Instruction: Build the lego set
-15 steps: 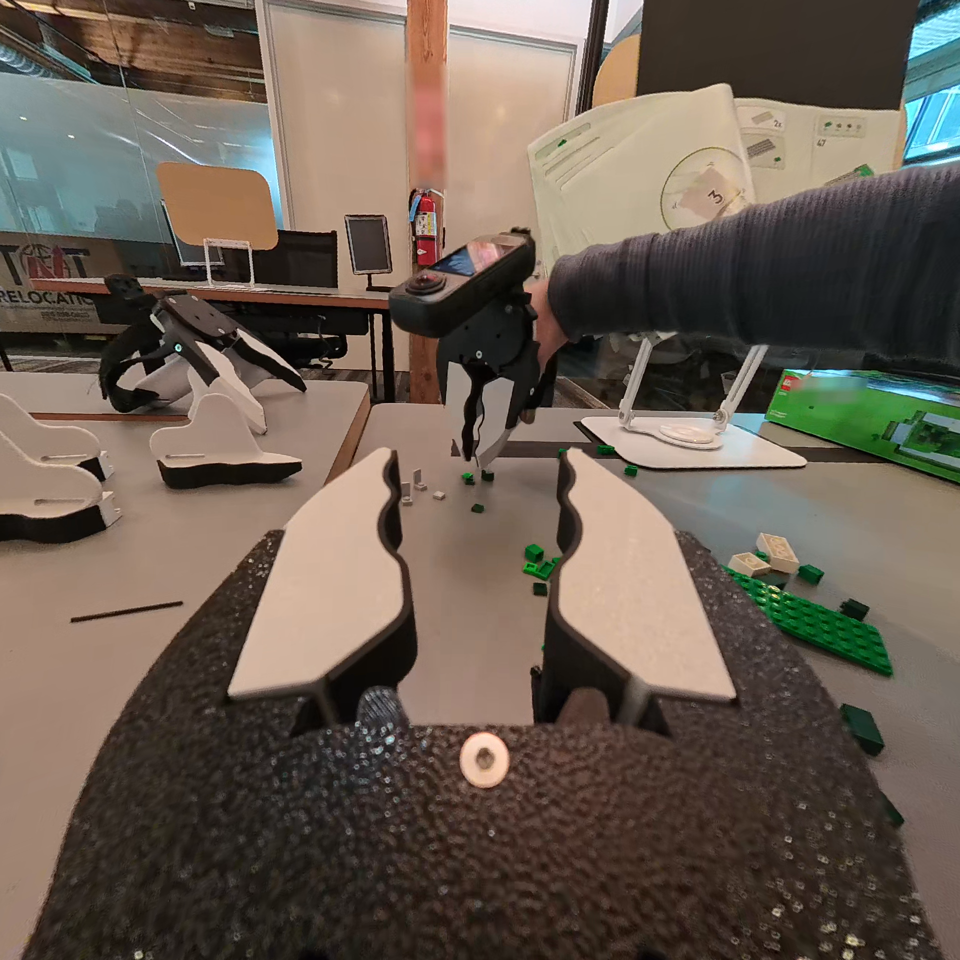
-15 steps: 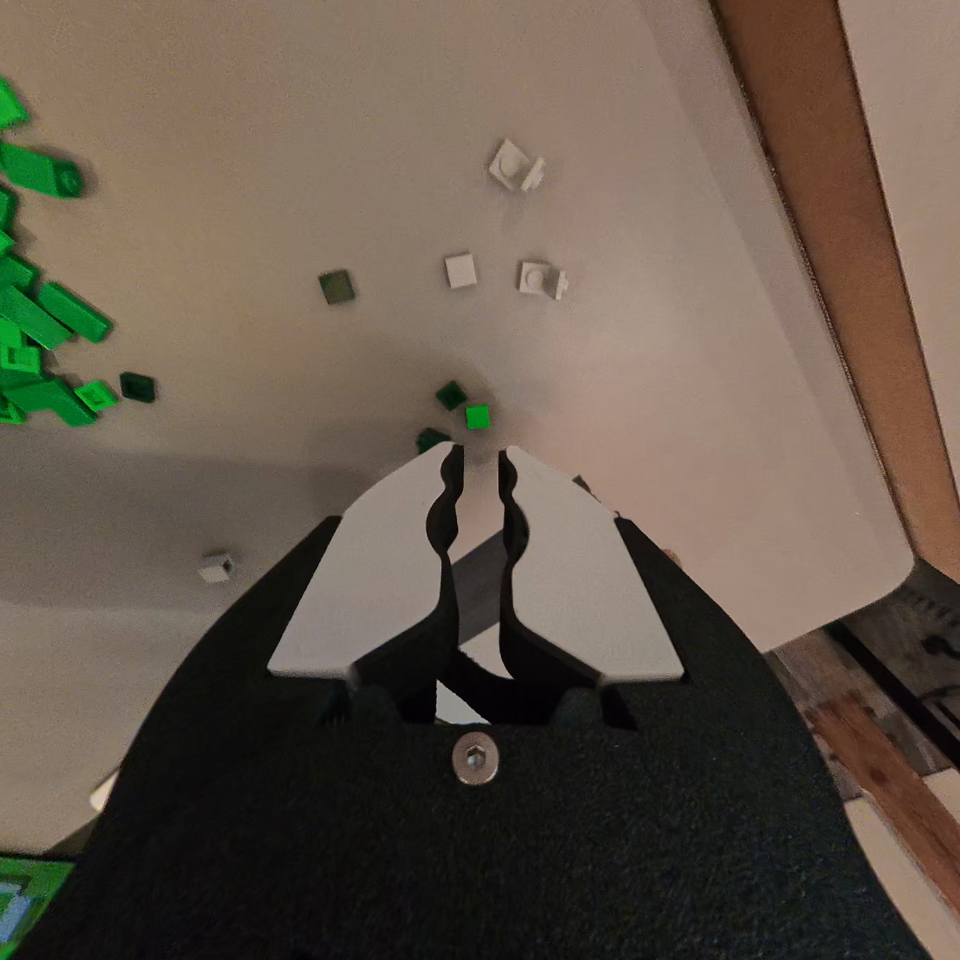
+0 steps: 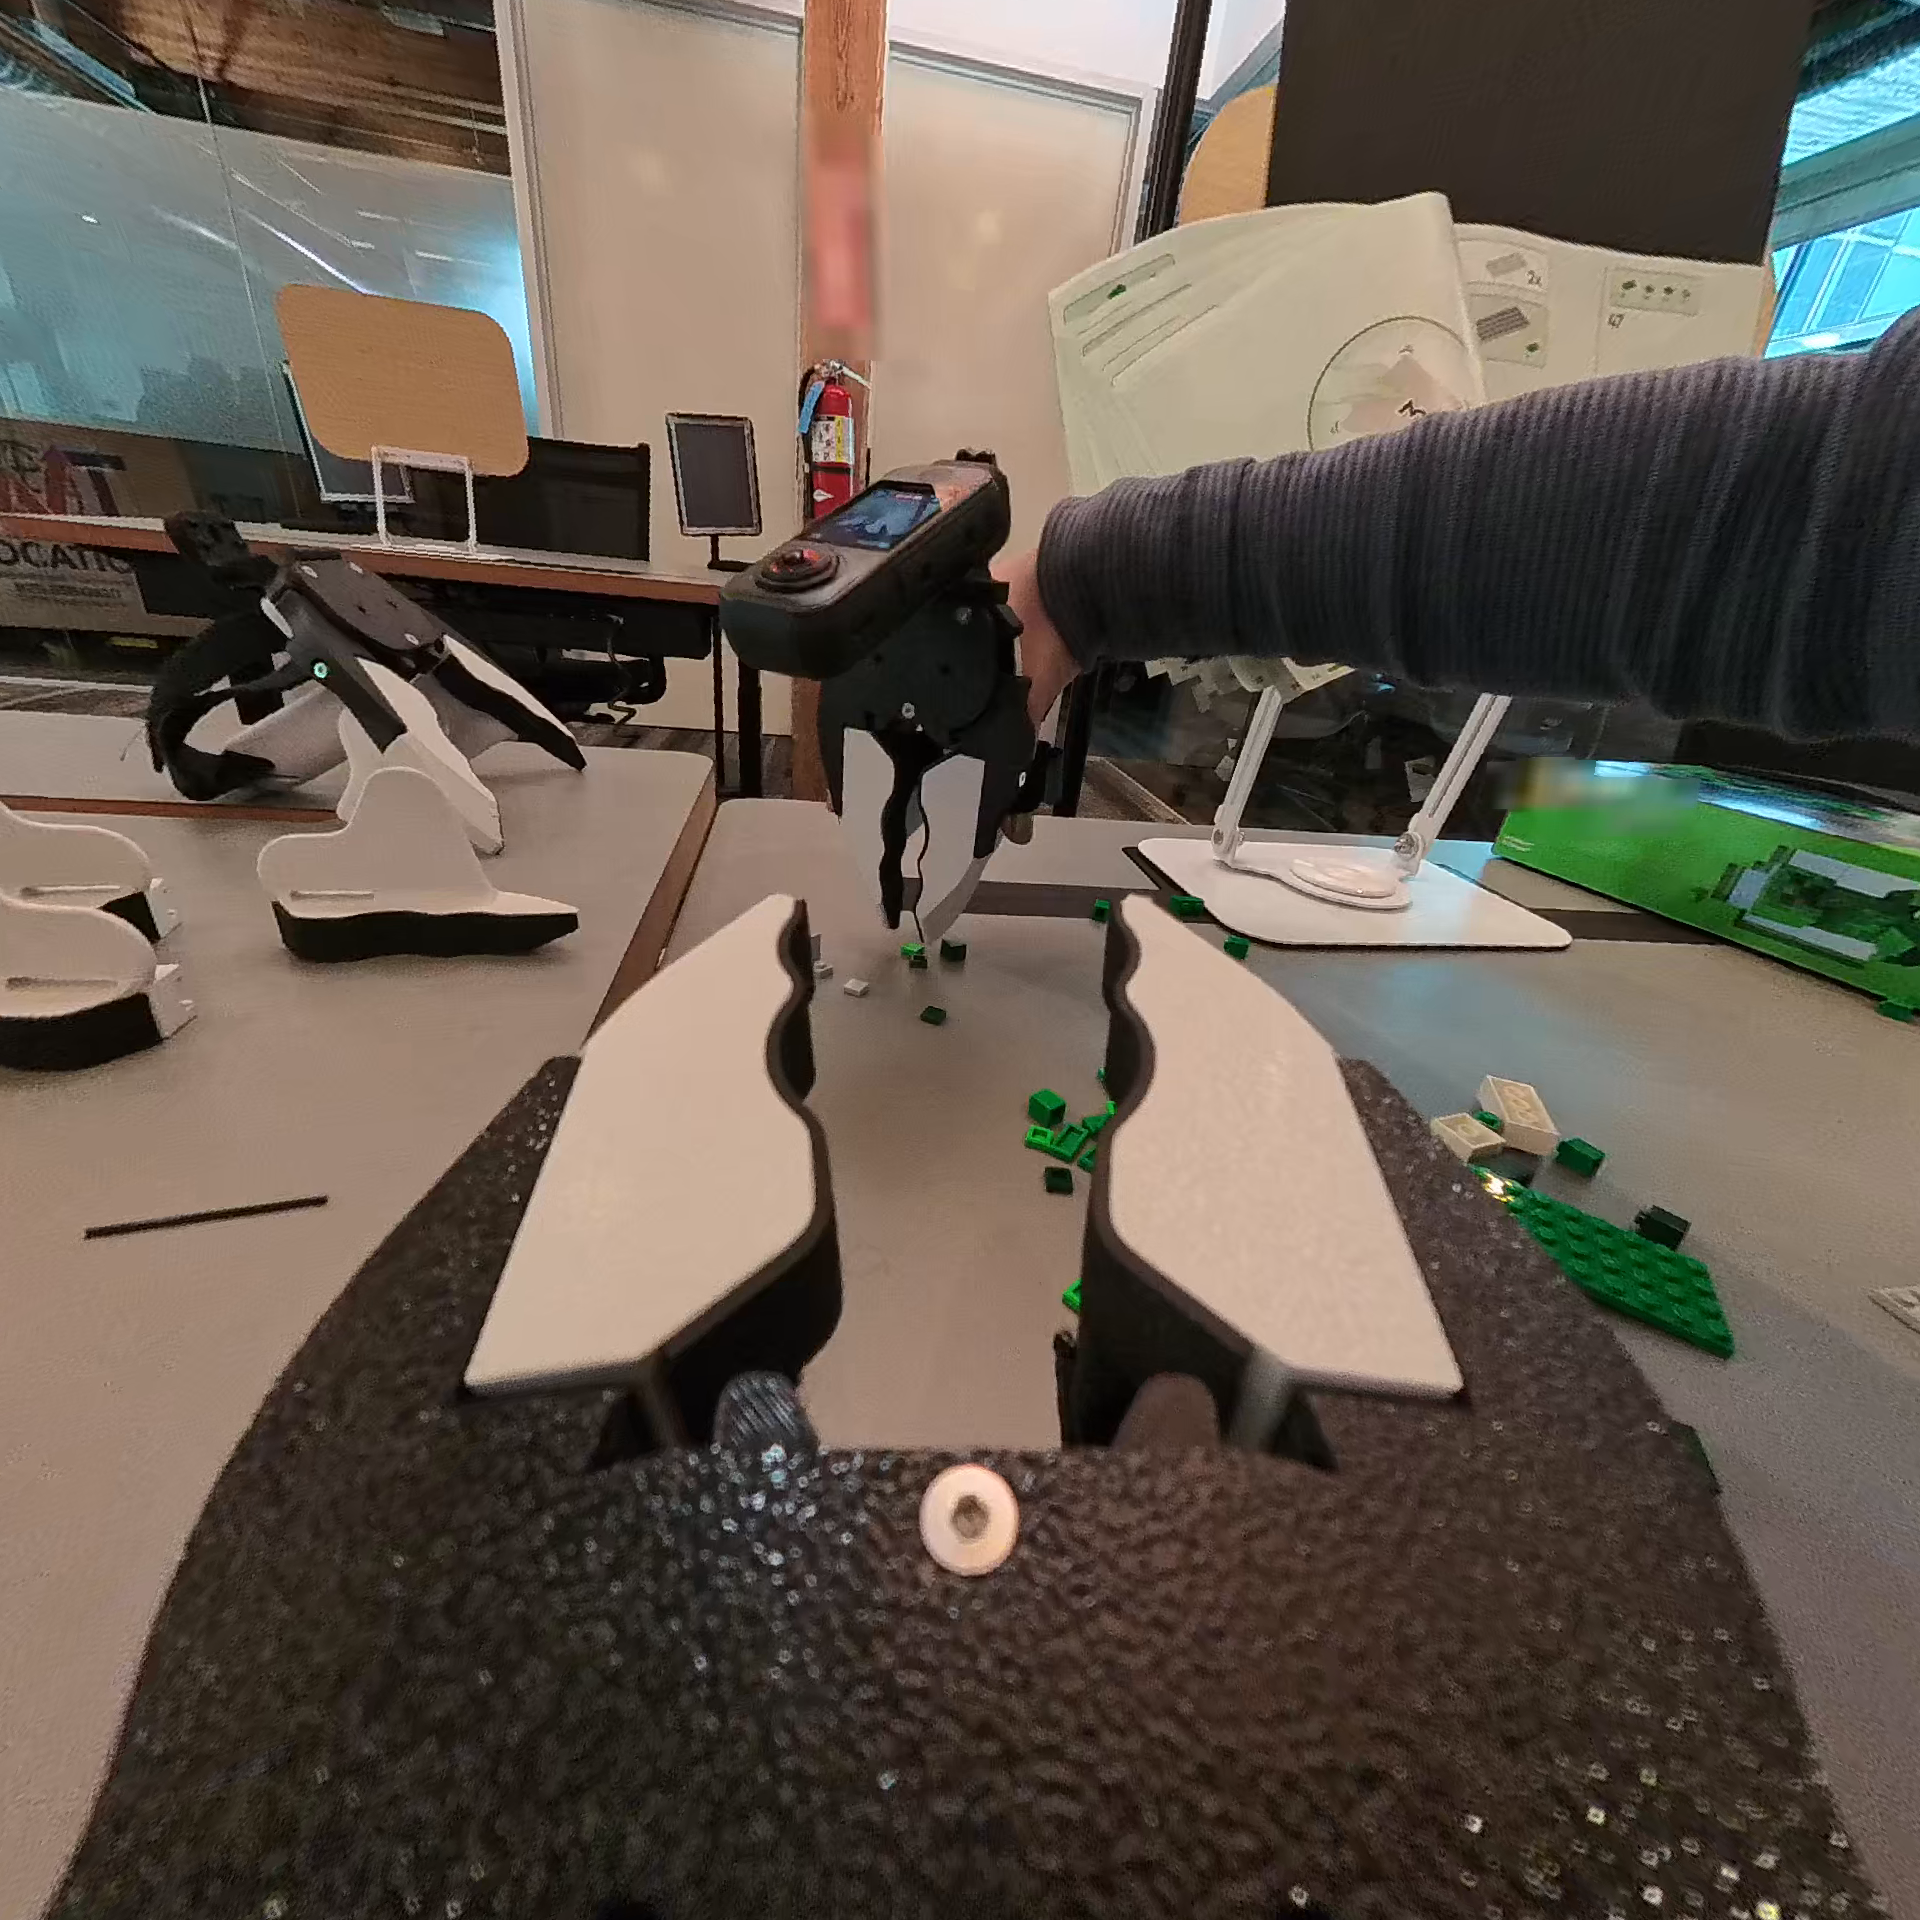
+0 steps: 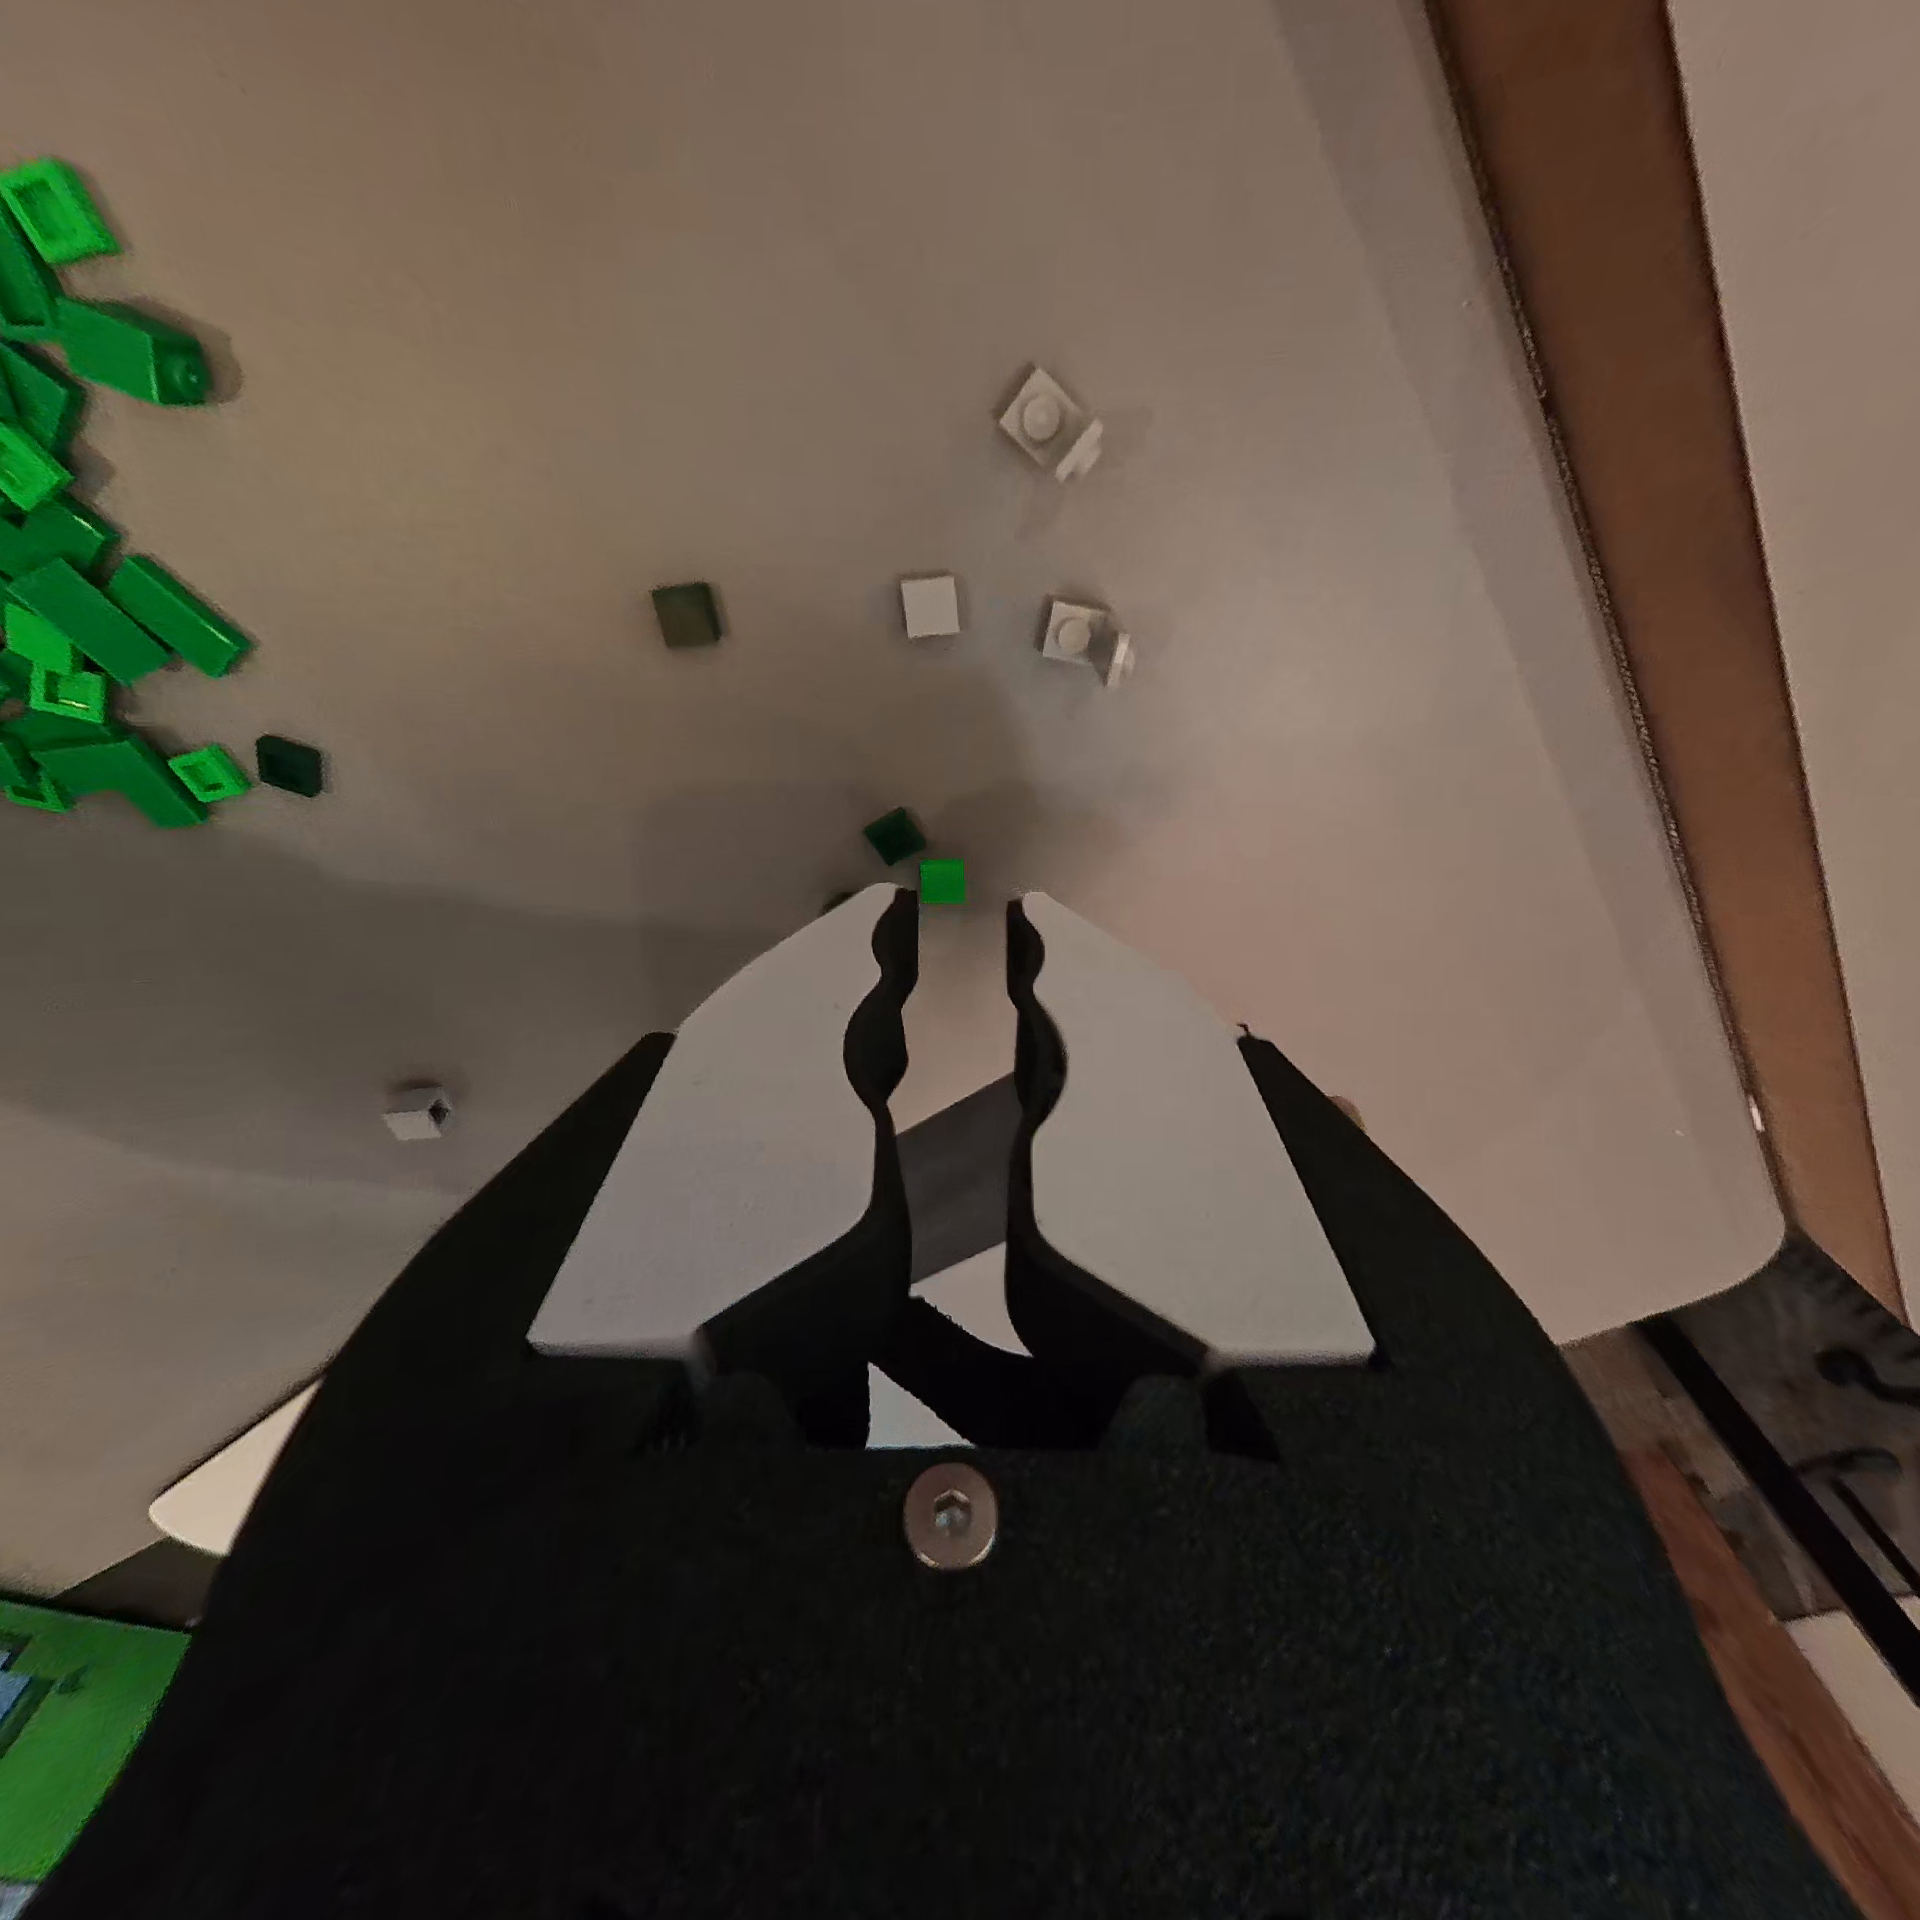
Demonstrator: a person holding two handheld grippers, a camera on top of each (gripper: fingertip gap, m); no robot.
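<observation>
Grey table (image 3: pixel 364 1091) carries the loose lego pieces. The right gripper (image 4: pixel 961 899) points steeply down at it, its jaws parted by a narrow gap and holding nothing. Just past its tips lies a small bright green tile (image 4: pixel 942 882), close to the left fingertip, with a dark green tile (image 4: pixel 895 834) touching or almost touching it on the far left side. Farther off are an olive green tile (image 4: pixel 687 615), a white tile (image 4: pixel 930 606) and two pale grey studded pieces (image 4: pixel 1081 634), one beyond the other. A heap of bright green bricks (image 4: pixel 94 623) lies at the left edge of the right wrist view, and a small grey brick (image 4: pixel 418 1110) sits alone nearer, to the left of the gripper.

In the left wrist view, the left gripper (image 3: pixel 956 935) is held low over the table with its jaws wide apart and empty. Beyond it a sleeved arm (image 3: pixel 1455 551) reaches in from the right, holding the right gripper above the small tiles. To the right lie a green baseplate (image 3: pixel 1621 1268), two cream bricks (image 3: pixel 1507 1117) and the green set box (image 3: pixel 1745 883). An open instruction booklet (image 3: pixel 1299 332) stands on a white stand (image 3: pixel 1351 894) at the far side. Spare gripper fingers (image 3: pixel 416 894) rest on the neighbouring table at left.
</observation>
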